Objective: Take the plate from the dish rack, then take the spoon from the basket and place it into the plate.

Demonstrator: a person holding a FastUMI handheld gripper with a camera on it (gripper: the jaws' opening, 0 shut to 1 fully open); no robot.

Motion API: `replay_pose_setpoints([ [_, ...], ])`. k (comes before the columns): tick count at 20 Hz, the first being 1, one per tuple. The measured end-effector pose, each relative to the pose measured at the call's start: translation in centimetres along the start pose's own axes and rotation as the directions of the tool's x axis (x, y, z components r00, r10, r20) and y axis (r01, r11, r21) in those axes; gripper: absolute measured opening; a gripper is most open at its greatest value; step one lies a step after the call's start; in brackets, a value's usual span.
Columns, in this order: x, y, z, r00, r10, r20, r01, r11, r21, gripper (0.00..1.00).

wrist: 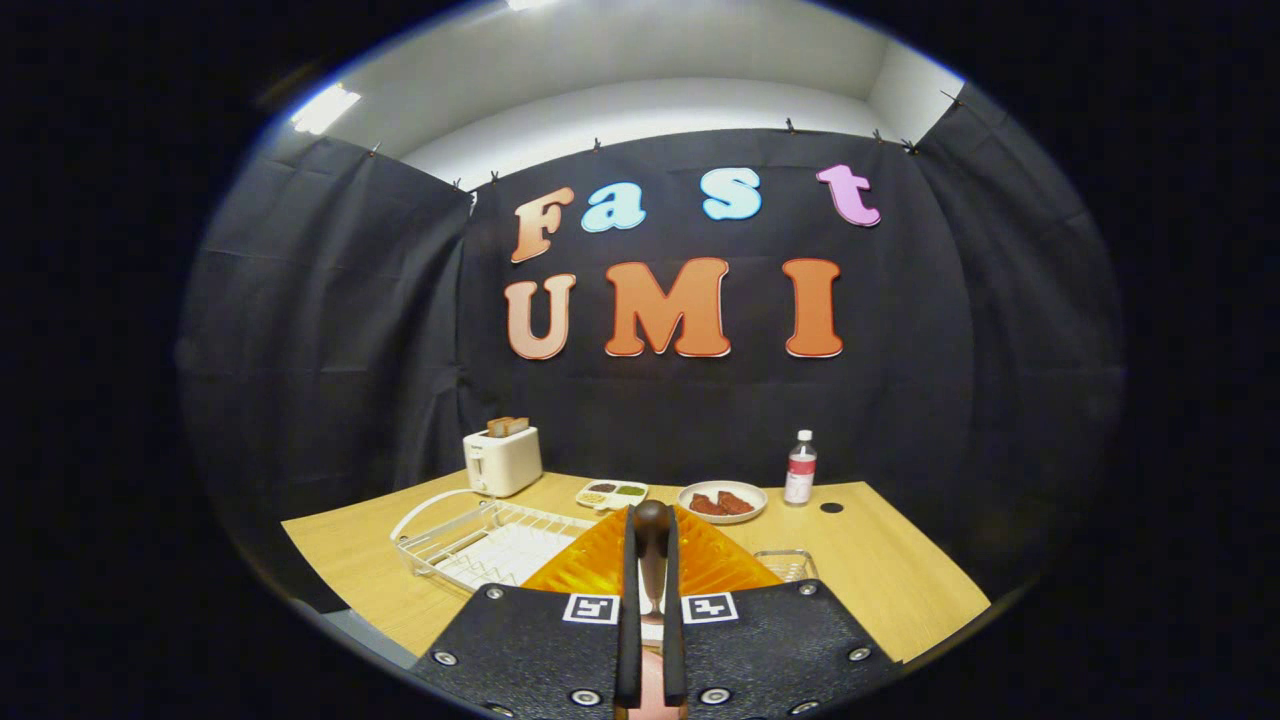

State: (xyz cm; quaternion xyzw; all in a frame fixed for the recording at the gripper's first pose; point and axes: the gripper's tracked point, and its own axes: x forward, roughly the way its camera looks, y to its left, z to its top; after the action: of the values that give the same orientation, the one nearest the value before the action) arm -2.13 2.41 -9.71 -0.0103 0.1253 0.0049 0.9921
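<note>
So the gripper [650, 640] has its two fingers squeezed nearly together on the dark brown handle of the spoon [651, 560], which stands up between them with its rounded end poking out just past the fingertips. The spoon is up off the table, held over the orange plate [590, 570]. That plate sits right ahead of the fingers, ribbed and see-through, next to the white wire dish rack [470, 535] on the wooden table [900, 570]. The little wire basket [787, 565] peeks out just beside the plate on the other side. Farther back there's a white toaster [502, 460] with bread in it, a small divided tray [611, 493], a white bowl [722, 500] with something reddish-brown in it, and a water bottle [800, 468] standing near a dark hole in the tabletop.
</note>
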Motion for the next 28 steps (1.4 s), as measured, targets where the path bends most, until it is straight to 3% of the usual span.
replay_pose_setpoints([
  [11,-0.9,5.2,-6.2,0.972,0.224,-0.07,-0.219,0.973,0.069,0.08],
  [16,-0.7,6.0,-9.8,0.958,0.255,-0.134,-0.242,0.965,0.106,0.08],
  [21,-1.7,6.6,-10.6,0.949,0.289,-0.127,-0.278,0.955,0.103,0.08],
  [28,-3.8,4.4,-11.9,0.95,0.284,-0.131,-0.256,0.947,0.191,0.11],
])
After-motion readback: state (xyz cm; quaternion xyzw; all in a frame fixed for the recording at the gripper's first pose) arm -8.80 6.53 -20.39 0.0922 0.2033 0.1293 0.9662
